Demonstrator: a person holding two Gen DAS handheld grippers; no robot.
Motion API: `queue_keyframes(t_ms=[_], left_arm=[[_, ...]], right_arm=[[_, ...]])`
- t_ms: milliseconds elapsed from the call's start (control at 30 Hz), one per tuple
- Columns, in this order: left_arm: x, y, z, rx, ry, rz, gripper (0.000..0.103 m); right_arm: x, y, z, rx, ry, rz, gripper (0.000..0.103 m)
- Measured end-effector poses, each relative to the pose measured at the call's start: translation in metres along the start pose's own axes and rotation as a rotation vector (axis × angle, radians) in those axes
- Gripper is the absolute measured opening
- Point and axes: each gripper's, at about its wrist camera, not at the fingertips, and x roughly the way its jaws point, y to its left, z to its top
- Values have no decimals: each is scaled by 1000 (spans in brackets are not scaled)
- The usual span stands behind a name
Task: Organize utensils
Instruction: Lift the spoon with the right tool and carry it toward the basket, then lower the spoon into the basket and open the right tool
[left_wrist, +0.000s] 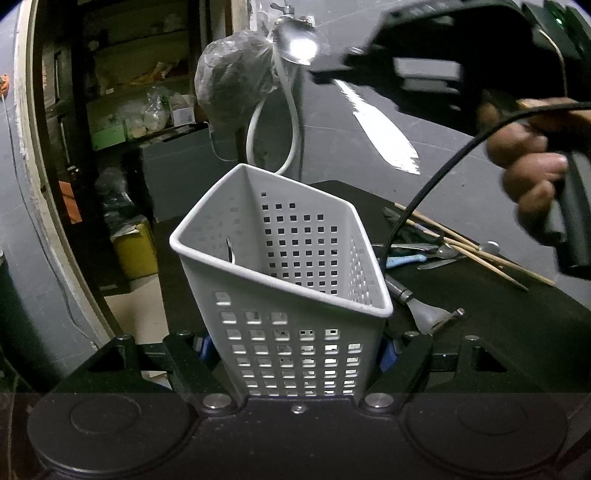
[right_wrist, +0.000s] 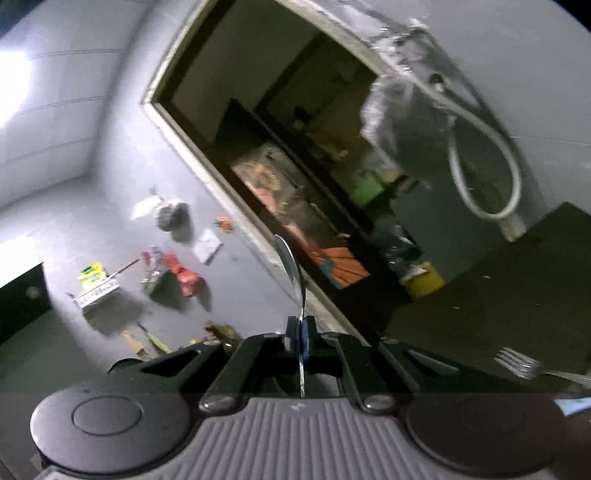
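A white perforated utensil basket (left_wrist: 291, 266) is tilted, and my left gripper (left_wrist: 295, 354) is shut on its lower walls with the blue pads pressing both sides. Inside it one thin metal piece shows at the far wall. High above the basket, my right gripper (left_wrist: 332, 72) is shut on a metal spoon (left_wrist: 297, 46), bowl pointing left. In the right wrist view the spoon (right_wrist: 291, 273) stands edge-on, clamped between the blue pads of my right gripper (right_wrist: 301, 338). A person's hand (left_wrist: 535, 173) holds the right gripper's handle.
On the black table (left_wrist: 498, 325) right of the basket lie wooden chopsticks (left_wrist: 476, 247), a blue-handled utensil (left_wrist: 404, 260), other cutlery and a grey-handled tool (left_wrist: 424, 314). A fork (right_wrist: 521, 363) lies at the lower right. A white hose (left_wrist: 291, 122) and a plastic-wrapped tap hang on the wall behind.
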Motion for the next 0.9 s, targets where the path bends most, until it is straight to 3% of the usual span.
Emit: queue_keyframes(t_ms=[200,367,567,900], left_arm=[[-8,-1,-5,-4,1,-3,78],[-11,-1,-7,-9,-2,0,78],[-9,-2,-6,-9,-2,3,78],[-10,-2,-6,-6,2,6,78]], right_arm=[[22,11,-12,5,17,45,2],[29,9,-23,36,48,45,2],[30,7,-26,27,23,34,2],[30,11,-59,-107,19,4,2]])
